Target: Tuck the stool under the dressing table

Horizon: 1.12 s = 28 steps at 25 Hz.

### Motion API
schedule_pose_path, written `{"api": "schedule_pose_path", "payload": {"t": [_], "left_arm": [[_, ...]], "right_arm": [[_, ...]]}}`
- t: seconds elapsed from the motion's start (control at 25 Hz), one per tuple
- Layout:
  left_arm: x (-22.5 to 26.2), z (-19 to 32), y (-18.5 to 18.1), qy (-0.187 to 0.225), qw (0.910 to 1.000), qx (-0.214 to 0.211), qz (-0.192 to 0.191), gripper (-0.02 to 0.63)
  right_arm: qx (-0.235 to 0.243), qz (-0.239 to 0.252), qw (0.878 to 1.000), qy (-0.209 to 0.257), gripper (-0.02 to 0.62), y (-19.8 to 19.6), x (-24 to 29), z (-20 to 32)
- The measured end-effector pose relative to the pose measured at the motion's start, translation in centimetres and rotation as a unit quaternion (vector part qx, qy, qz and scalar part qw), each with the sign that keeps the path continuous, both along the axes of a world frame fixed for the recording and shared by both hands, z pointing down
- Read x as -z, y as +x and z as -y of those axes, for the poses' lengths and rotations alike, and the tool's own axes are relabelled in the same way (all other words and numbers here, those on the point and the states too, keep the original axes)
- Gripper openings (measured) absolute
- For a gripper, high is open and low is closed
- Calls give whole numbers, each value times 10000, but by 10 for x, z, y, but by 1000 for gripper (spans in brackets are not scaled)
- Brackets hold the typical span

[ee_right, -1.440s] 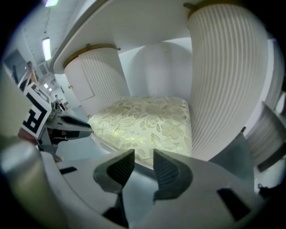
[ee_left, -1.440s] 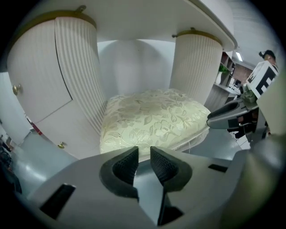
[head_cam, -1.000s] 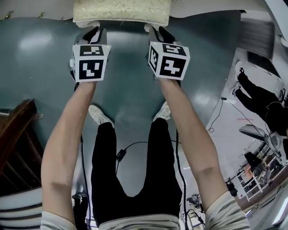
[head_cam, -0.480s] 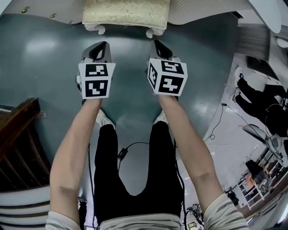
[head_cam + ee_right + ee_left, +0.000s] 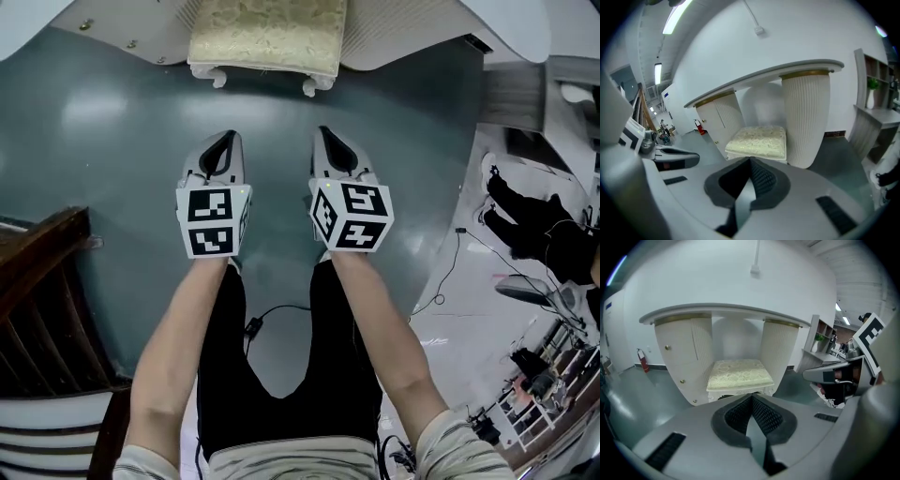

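The stool (image 5: 267, 37), with a cream patterned cushion and white legs, stands between the two pedestals of the white dressing table (image 5: 412, 33), mostly beneath its top. Both gripper views show the stool (image 5: 739, 373) (image 5: 759, 140) straight ahead, some way off. My left gripper (image 5: 225, 139) is shut, with nothing between its pads (image 5: 751, 398). My right gripper (image 5: 325, 133) has just been closing and is now shut with nothing in it (image 5: 751, 161). The two grippers hang side by side over the green floor, apart from the stool.
A dark wooden railing (image 5: 37, 309) stands at the left. A black cable (image 5: 281, 307) lies on the floor by my legs. People (image 5: 534, 216) stand at the right. A shelf unit (image 5: 820, 341) is to the right of the table, and a fire extinguisher (image 5: 643, 363) is by the left wall.
Both grippers have drawn back from the stool's front corners, toward me. The right jaws have closed. The stool stays under the table.
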<state>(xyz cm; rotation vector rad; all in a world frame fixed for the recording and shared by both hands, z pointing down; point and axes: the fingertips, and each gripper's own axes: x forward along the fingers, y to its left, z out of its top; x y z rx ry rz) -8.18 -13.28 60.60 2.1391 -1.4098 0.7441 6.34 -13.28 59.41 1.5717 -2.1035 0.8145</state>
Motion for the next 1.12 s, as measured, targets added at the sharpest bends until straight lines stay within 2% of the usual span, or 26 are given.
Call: {"api": "schedule_pose_path", "payload": {"t": [0.24,0.52,0.76,1.12], "left_arm": [[53,-30,-3,85,9985,410,-356,6],[130,-67,13,488,9970,239,-549,6],[202,-104,12,658,9954,264,-640,6],[315,-120,6,1161,9898,261,-786,7]], "right_arm": [[76,113,9998,112,12,-5,46,-32],[108,387,9983,412,12,-24,122,-71],[-18,486,9963,706,12,-20,199,-87],[359,716,9914,1031,14,-40,307,-113]]}}
